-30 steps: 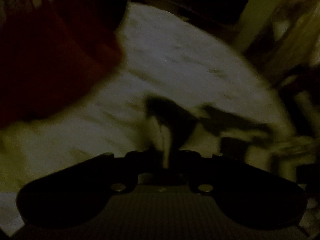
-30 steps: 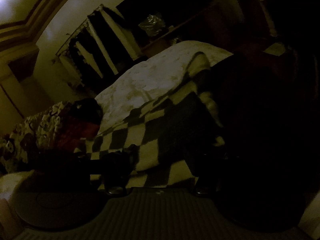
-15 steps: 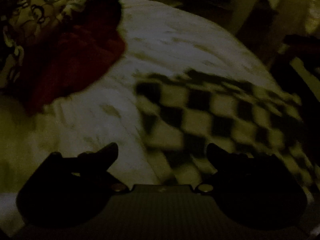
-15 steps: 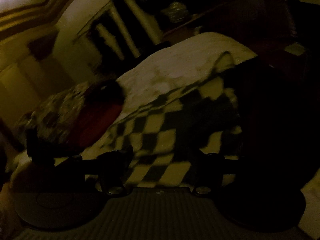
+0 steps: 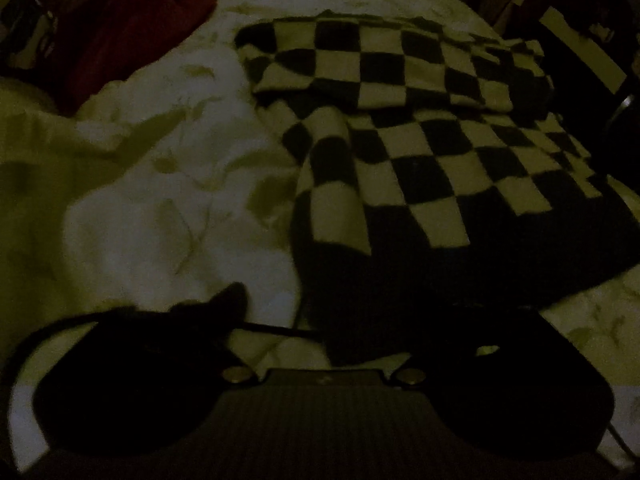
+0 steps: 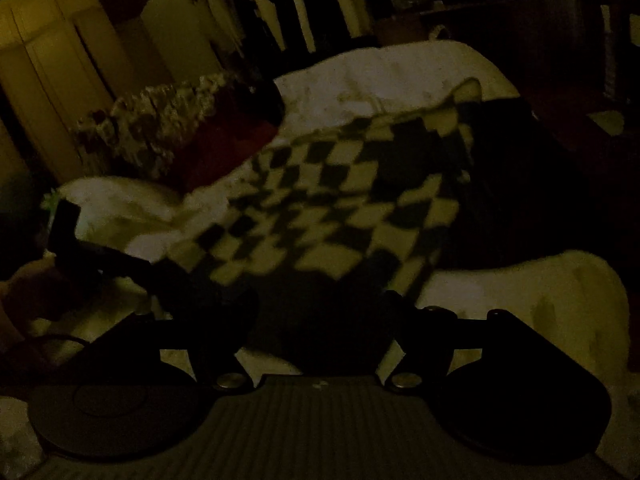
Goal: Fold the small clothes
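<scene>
A black-and-white checkered garment (image 5: 420,152) lies on a white bed cover (image 5: 160,208), partly folded, with a sleeve lying over its left side. It also shows in the right wrist view (image 6: 328,208). My left gripper (image 5: 352,304) is open and empty, just in front of the garment's dark hem. My right gripper (image 6: 320,312) is open, and its fingers straddle the garment's near dark edge. The scene is very dim.
A red cloth (image 5: 132,28) and a patterned pillow (image 6: 152,128) lie at the bed's far left. Dark furniture and hanging clothes (image 6: 288,12) stand behind the bed. A dark object (image 5: 580,40) sits at the bed's right edge.
My left gripper was shut on a fold of the garment one second ago; it has opened and drawn back. The garment now lies on the bed. The right view has shifted slightly.
</scene>
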